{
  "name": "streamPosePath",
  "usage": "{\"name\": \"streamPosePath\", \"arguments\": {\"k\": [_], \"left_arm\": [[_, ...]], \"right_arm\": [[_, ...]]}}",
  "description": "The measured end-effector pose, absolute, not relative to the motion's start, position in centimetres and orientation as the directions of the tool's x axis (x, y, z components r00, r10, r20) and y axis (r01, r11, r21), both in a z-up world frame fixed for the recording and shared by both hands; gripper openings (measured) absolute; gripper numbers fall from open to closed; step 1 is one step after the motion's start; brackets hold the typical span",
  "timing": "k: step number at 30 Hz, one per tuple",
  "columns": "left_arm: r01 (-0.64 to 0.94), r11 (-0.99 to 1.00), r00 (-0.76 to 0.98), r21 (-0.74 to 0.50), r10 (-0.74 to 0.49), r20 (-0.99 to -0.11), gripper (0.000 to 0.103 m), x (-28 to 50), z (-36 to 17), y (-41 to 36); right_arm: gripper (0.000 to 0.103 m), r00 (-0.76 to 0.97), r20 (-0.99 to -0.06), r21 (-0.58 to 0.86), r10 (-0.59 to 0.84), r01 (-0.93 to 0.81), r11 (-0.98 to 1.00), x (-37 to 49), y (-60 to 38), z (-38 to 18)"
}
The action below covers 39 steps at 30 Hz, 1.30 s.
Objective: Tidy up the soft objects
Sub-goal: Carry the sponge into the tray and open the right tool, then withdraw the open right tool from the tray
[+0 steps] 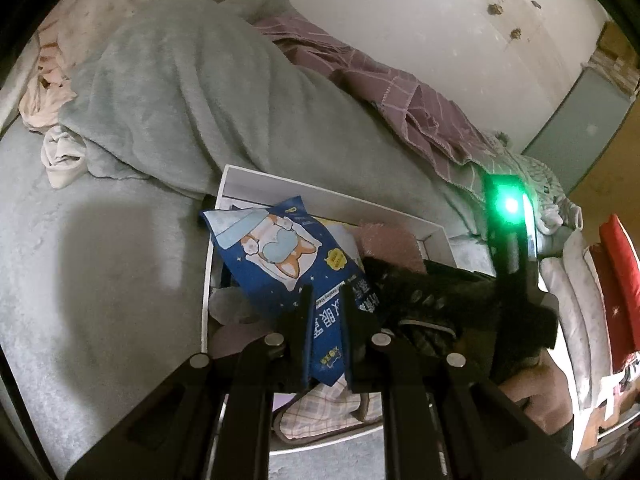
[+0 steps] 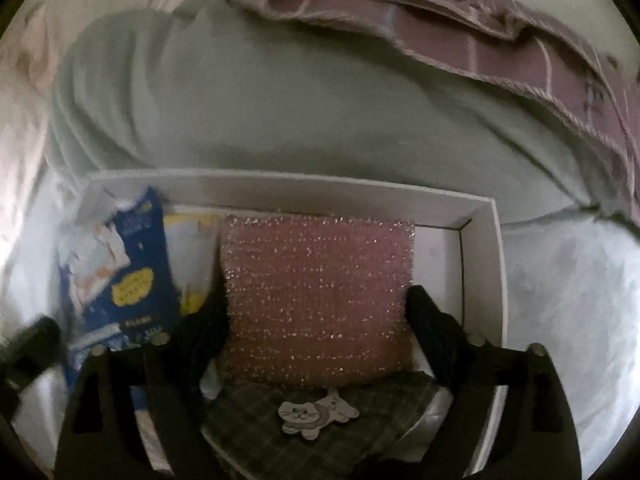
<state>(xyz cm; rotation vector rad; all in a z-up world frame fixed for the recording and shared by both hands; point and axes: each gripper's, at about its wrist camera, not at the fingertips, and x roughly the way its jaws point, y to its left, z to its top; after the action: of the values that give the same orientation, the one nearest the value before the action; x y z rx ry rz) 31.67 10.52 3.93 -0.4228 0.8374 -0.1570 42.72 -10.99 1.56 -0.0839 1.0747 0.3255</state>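
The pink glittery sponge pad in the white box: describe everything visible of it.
The pink sponge pad is a square, coarse-looking mesh flecked with shiny threads. It lies flat in the white box, its near edge overlapping a grey checked cloth with a cat patch. The open right claw straddles it, one finger on either side; whether they touch it cannot be told.

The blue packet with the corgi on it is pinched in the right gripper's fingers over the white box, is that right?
Not quite: the left gripper pinches the blue packet over the white box, as the left wrist view shows. The right gripper's fingers stand open around the pink sponge.
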Motion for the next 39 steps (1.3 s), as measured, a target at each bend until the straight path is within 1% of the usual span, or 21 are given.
{"name": "streamPosePath", "arguments": {"k": [2, 4, 5, 7, 12, 15, 17, 19, 21, 22, 23, 25, 26, 28, 30, 34, 39], "left_arm": [[-0.025, 0.905, 0.67, -0.425, -0.3, -0.679, 0.01, 31.5, 4.0, 10.5], [-0.018, 0.902, 0.674, -0.431, -0.308, -0.672, 0.01, 31.4, 4.2, 10.5], [-0.014, 0.9, 0.674, -0.436, -0.313, -0.669, 0.01, 31.4, 4.2, 10.5], [-0.013, 0.898, 0.67, -0.439, -0.318, -0.671, 0.01, 31.4, 4.1, 10.5], [-0.018, 0.904, 0.66, -0.427, -0.309, -0.684, 0.011, 31.7, 4.0, 10.3], [-0.017, 0.903, 0.662, -0.43, -0.313, -0.681, 0.011, 31.8, 4.0, 10.3], [-0.017, 0.903, 0.663, -0.43, -0.312, -0.68, 0.011, 31.9, 4.0, 10.2], [-0.02, 0.907, 0.663, -0.421, -0.303, -0.685, 0.011, 32.0, 3.9, 10.1], [-0.027, 0.916, 0.659, -0.4, -0.284, -0.696, 0.011, 32.1, 3.9, 9.9], [-0.032, 0.922, 0.655, -0.387, -0.273, -0.705, 0.011, 32.1, 3.9, 9.8], [-0.037, 0.927, 0.648, -0.373, -0.262, -0.715, 0.011, 32.1, 3.8, 9.6], [-0.037, 0.932, 0.637, -0.36, -0.255, -0.727, 0.011, 32.1, 3.8, 9.3], [-0.031, 0.933, 0.635, -0.359, -0.259, -0.728, 0.011, 32.0, 3.9, 9.3], [-0.014, 0.933, 0.624, -0.359, -0.273, -0.733, 0.011, 31.7, 4.1, 9.0], [-0.008, 0.939, 0.616, -0.343, -0.265, -0.742, 0.011, 31.4, 4.3, 8.7], [-0.023, 0.956, 0.595, -0.291, -0.221, -0.773, 0.011, 30.8, 4.5, 8.3], [-0.048, 0.976, 0.544, -0.213, -0.153, -0.825, 0.011, 29.8, 4.1, 7.6]], "right_arm": [[0.098, 0.428, -0.863, 0.167, 0.267, -0.257, 0.952, 42.9, -12.2, 1.7], [0.101, 0.41, -0.85, 0.267, 0.331, -0.208, 0.941, 43.3, -13.6, 1.6], [0.103, 0.406, -0.848, 0.282, 0.34, -0.197, 0.939, 43.4, -14.0, 1.6], [0.103, 0.395, -0.848, 0.303, 0.354, -0.186, 0.935, 43.7, -14.3, 1.7], [0.103, 0.389, -0.846, 0.328, 0.365, -0.16, 0.931, 44.7, -14.7, 1.7], [0.103, 0.429, -0.819, 0.357, 0.381, -0.138, 0.924, 44.3, -15.4, 2.5], [0.103, 0.48, -0.797, 0.34, 0.366, -0.143, 0.929, 43.7, -15.8, 3.4], [0.103, 0.53, -0.787, 0.287, 0.315, -0.139, 0.948, 43.0, -15.9, 4.4], [0.099, 0.58, -0.771, 0.233, 0.264, -0.129, 0.964, 42.0, -15.9, 5.5], [0.091, 0.594, -0.766, 0.216, 0.245, -0.12, 0.969, 41.5, -15.8, 5.9], [0.081, 0.601, -0.765, 0.203, 0.229, -0.112, 0.973, 41.0, -15.9, 6.2], [0.07, 0.596, -0.77, 0.204, 0.228, -0.108, 0.973, 39.5, -15.6, 6.9], [0.067, 0.588, -0.774, 0.209, 0.235, -0.112, 0.971, 39.1, -15.6, 7.0], [0.063, 0.574, -0.782, 0.21, 0.243, -0.125, 0.97, 37.5, -15.1, 7.5], [0.063, 0.569, -0.78, 0.212, 0.261, -0.151, 0.965, 36.6, -14.7, 7.8], [0.063, 0.571, -0.777, 0.196, 0.266, -0.181, 0.964, 34.6, -13.9, 8.2], [0.062, 0.58, -0.746, 0.223, 0.328, -0.247, 0.943, 30.7, -13.7, 8.9]]}}
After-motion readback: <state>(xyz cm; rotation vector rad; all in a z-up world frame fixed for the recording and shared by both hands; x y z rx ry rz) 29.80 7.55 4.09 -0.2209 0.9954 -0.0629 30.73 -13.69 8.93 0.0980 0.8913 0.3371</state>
